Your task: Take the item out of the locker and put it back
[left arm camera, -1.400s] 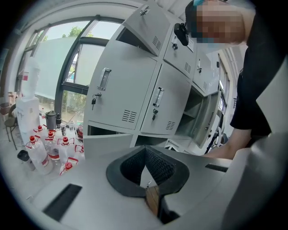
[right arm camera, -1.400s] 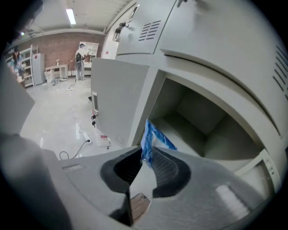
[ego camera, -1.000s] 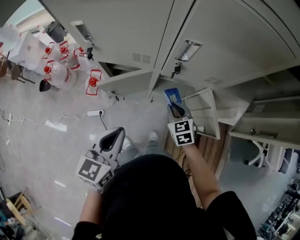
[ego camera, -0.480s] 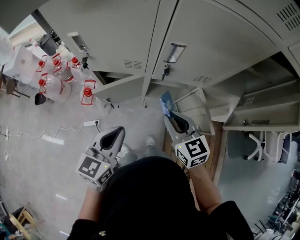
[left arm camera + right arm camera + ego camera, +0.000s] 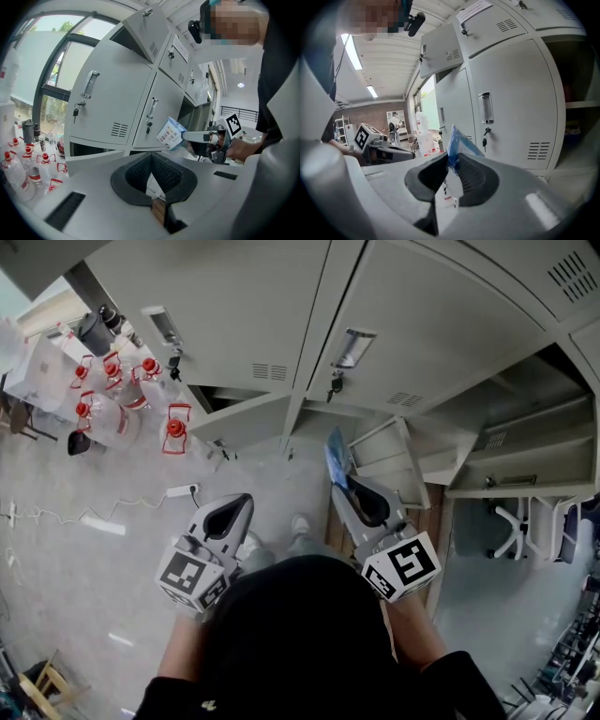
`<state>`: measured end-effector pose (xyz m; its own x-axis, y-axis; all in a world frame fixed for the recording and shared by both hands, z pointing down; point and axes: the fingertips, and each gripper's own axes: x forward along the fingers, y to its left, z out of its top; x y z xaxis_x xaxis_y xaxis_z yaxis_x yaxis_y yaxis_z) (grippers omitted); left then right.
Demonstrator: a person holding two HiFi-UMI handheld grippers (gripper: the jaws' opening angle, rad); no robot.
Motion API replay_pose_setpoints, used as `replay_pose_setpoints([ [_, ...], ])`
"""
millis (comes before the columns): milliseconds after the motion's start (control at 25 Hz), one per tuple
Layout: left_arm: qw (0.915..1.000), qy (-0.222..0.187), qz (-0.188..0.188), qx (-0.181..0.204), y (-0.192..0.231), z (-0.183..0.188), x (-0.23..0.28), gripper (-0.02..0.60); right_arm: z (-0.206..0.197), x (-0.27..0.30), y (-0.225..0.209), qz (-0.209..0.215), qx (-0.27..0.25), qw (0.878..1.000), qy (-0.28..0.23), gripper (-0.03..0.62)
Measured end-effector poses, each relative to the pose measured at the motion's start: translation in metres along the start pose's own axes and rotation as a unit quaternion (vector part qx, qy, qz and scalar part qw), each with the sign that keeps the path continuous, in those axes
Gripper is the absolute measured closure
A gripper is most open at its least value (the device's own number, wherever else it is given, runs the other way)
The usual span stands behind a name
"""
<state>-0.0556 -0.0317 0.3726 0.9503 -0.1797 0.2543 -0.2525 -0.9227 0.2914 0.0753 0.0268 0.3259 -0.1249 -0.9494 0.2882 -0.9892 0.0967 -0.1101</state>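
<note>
Out of the open locker (image 5: 525,442) already, by the look of it. Carried in the air just left of that locker, in front of the closed doors (image 5: 234,306) beside it, with no shelf or floor under the blue packet (image 5: 335,451). Probably kept clear like this so as to be swung back toward the open locker for the return half of the task; cannot tell which shelf it belongs on. Gripped by its lower edge, so stands upright above the pads (image 5: 476,176), printed face turned away from the open locker.

Pinched by the right hand-held gripper (image 5: 344,480) — jaws drawn nearly together, parted only by the packet's thin edge and pressing on both sides of it. Nothing else touched. Pointed at the closed doors, a little left of the open locker.

Parked lower and farther left of the open locker: the left hand-held gripper (image 5: 236,504), well apart from the packet. Pressed together at the tips, with nothing between them. Judged idle here — no second grip needed for so light a packet, and well out of the path back to the open locker.
</note>
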Motion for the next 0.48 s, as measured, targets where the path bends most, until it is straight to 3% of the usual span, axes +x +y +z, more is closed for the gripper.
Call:
replay_pose_setpoints([
  [480,1.0,0.002,0.007,-0.001,0.002,0.0008,-0.0076,0.572,-0.0064,0.0062,0.0074,0.01,0.0,1.0,0.004,0.539],
])
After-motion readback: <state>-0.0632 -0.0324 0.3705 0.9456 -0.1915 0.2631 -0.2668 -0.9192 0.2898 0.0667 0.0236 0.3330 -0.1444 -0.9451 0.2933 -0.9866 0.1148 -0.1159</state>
